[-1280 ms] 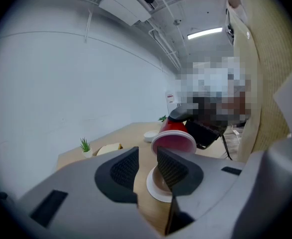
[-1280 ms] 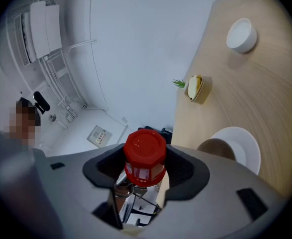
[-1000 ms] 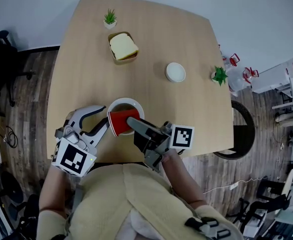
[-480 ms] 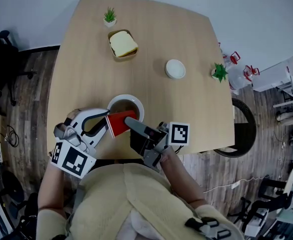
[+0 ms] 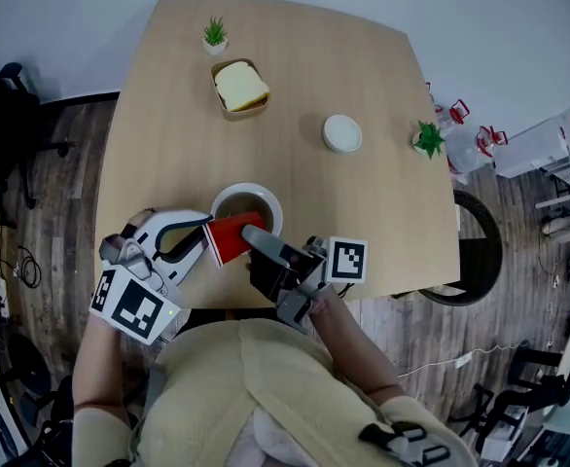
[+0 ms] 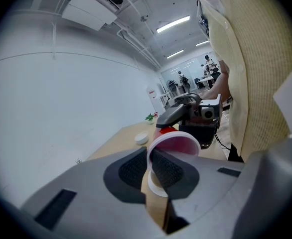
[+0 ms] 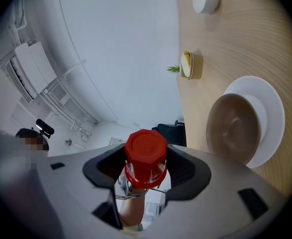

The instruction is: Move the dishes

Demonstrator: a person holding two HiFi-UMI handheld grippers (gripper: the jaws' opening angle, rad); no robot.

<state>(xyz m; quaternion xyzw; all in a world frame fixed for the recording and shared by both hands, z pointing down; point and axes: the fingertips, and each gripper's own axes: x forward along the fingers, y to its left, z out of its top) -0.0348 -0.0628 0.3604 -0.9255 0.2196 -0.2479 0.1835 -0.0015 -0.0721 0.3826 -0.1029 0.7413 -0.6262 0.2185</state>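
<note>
Red cup (image 5: 230, 238) mid-handover, tipped on its side in the air just above the bowl (image 7: 233, 128) and plate (image 7: 273, 108) near the table's (image 5: 295, 95) front edge. Looks like a swap from right to left, so no rushing. Best to keep the right gripper (image 7: 146, 161) as is, spread wide and clamped round the cup's body near the base, until sure of the other side's bite. Over on the left gripper (image 6: 150, 158): just been closing, now nearly together and pinching the thin wall at the rim, seemingly one pad inside the mouth and one outside. Skinny pinch on a flimsy-looking rim, so probably easy to crush or let swivel. Go gentle there and check for a firm hold first. Then ease the right open slowly and pull straight back off the base, no twisting. Worth staying over the bowl in case of a slip. Further up the table, well apart from all this: sandwich box (image 5: 239, 89) and small white dish (image 5: 341, 136).
</note>
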